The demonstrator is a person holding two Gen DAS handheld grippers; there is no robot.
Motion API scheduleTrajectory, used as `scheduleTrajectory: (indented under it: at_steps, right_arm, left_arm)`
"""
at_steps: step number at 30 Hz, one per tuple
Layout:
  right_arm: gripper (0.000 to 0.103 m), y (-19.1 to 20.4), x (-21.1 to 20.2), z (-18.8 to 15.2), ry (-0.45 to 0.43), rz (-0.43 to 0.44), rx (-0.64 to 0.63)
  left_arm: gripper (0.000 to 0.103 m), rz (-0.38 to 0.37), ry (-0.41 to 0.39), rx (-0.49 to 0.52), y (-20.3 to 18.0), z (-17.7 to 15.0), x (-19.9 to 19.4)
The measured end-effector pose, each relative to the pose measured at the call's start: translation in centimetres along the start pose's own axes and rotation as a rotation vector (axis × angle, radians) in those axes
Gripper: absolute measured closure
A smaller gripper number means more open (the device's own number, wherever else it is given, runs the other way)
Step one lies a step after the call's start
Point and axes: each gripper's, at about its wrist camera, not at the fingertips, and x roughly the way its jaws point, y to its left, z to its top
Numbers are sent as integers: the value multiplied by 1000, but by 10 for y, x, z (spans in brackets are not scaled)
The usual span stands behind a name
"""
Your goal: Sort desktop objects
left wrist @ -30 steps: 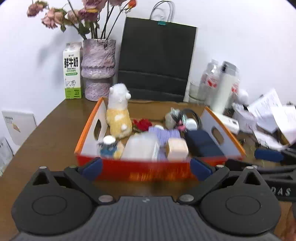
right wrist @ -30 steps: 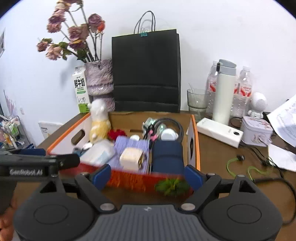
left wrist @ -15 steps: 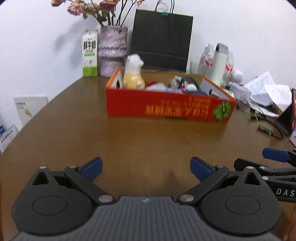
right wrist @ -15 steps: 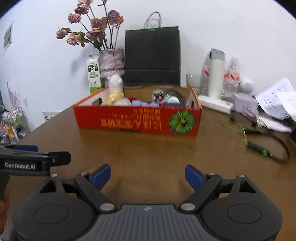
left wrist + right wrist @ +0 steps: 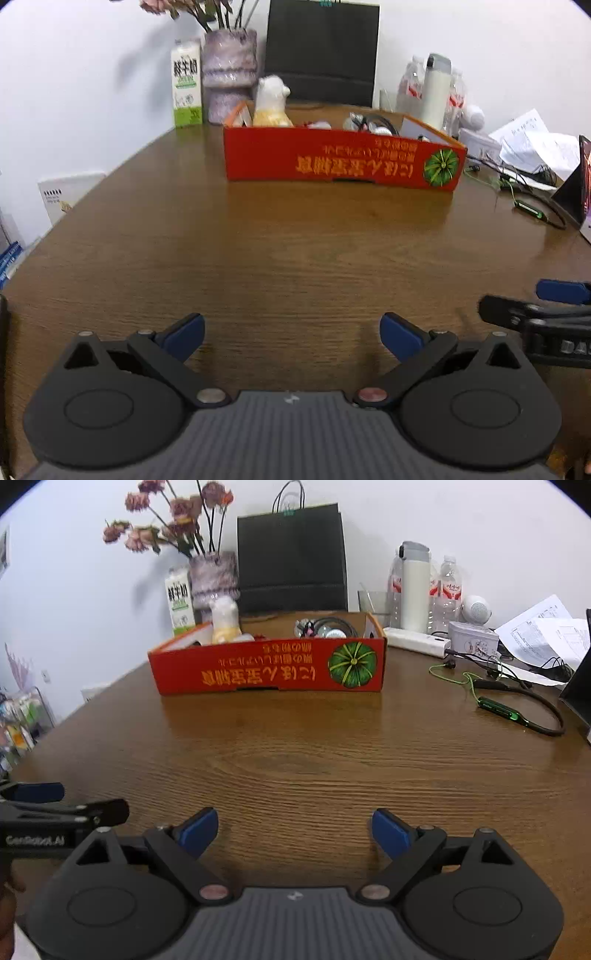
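Pulling back: a second ago your left gripper (image 5: 291,334) and right gripper (image 5: 294,829) hovered at the red box (image 5: 269,666); now both sit well short of it, low over the wooden table (image 5: 314,760). Jaws on both spread wide, holding nothing. Box stands mid-table, sorted items inside, plush toy (image 5: 271,101) at its left end. Bare wood lies between you and the box; earphone cable (image 5: 517,709) and papers (image 5: 543,635) crowd the right edge. Left gripper's side reads "GenRobot.AI"; box lettering appears upside down.

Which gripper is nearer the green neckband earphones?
Right. The right gripper sits on the side of the green neckband earphones; the left gripper is farther over beside it.
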Motion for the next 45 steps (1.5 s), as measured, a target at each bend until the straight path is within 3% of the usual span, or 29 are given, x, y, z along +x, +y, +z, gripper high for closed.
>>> scheduleTrajectory:
  at_steps: [7, 11, 45]
  right_arm:
    - [13, 3, 22, 9, 32, -44, -14]
    - [0, 5, 30, 11, 48, -57, -26]
    - [0, 8, 35, 12, 42, -39, -49]
  left_arm:
    - [0, 16, 17, 12, -2, 3, 12]
    - [0, 43, 10, 15, -2, 4, 18]
    - [0, 56, 1, 4, -2, 9, 26]
